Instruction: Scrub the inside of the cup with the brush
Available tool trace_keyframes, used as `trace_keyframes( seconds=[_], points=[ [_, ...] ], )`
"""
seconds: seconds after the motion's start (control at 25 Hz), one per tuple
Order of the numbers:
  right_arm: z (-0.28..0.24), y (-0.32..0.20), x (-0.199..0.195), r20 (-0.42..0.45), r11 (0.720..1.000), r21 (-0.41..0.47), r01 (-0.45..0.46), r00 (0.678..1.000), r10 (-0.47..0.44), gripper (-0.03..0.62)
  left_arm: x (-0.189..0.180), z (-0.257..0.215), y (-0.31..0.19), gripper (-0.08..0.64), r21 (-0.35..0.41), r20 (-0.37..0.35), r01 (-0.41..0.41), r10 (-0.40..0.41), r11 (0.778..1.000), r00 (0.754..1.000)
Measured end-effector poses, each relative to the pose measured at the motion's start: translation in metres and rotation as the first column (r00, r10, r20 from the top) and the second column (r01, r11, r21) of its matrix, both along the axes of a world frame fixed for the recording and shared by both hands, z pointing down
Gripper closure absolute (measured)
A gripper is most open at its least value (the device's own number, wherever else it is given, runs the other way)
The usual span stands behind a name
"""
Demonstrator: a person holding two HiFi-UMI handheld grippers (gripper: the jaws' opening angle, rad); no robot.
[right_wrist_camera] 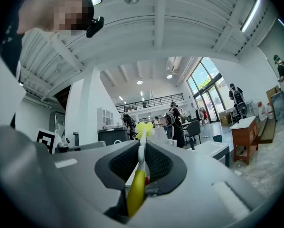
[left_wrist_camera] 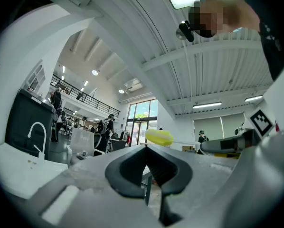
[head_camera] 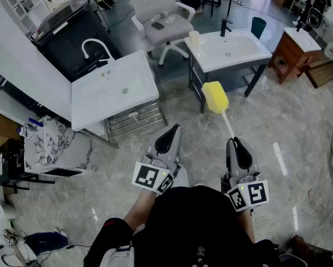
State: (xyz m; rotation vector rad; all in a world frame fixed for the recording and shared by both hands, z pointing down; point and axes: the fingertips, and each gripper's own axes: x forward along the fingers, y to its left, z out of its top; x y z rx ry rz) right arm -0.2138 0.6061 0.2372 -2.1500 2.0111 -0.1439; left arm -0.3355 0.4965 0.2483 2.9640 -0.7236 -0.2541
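In the head view my right gripper (head_camera: 234, 141) is shut on the white handle of the brush (head_camera: 215, 97), whose yellow sponge head sticks out ahead over the floor. A pale cup (head_camera: 194, 38) stands upright on the near left corner of the white sink table (head_camera: 250, 55), well ahead of both grippers. My left gripper (head_camera: 171, 129) is held close to my body, shut and empty. In the right gripper view the brush (right_wrist_camera: 137, 189) runs straight out between the jaws of my right gripper (right_wrist_camera: 142, 148). In the left gripper view my left gripper (left_wrist_camera: 147, 148) is shut, with the brush head (left_wrist_camera: 159, 137) beyond it.
A second white sink counter (head_camera: 138, 96) with a white tap (head_camera: 94, 45) stands at the left, above a wire rack (head_camera: 134, 119). A grey office chair (head_camera: 163, 19), a black machine (head_camera: 69, 32), a wooden cabinet (head_camera: 293, 52) and a green bin (head_camera: 258, 25) stand behind.
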Motion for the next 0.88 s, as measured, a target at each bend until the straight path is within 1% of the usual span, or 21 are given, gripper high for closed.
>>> trace_keyframes(
  seconds=[0.2,0.52,0.68,0.88],
  points=[
    [0.004,0.002,0.007,0.028,1.000,0.004,-0.013,1.000,0.012,0.551,0.006,0.005,0.006,0.558,0.004,0.027,-0.015,0.015,1.000,1.000],
    [0.013,0.003,0.019,0.040,0.999,-0.026,-0.033,0.999,0.035,0.551,0.016,0.016,0.010,0.558,-0.009,0.060,-0.030,0.031,1.000,0.998],
    [0.015,-0.004,0.018,0.037,0.999,-0.035,-0.025,0.999,0.026,0.551,0.018,0.020,0.008,0.558,-0.015,0.072,-0.038,0.039,0.999,0.997],
    [0.012,-0.019,0.019,0.018,0.999,-0.032,0.003,1.000,-0.002,0.551,0.027,0.022,0.001,0.558,-0.005,0.091,-0.041,0.041,0.999,0.995]
  ],
)
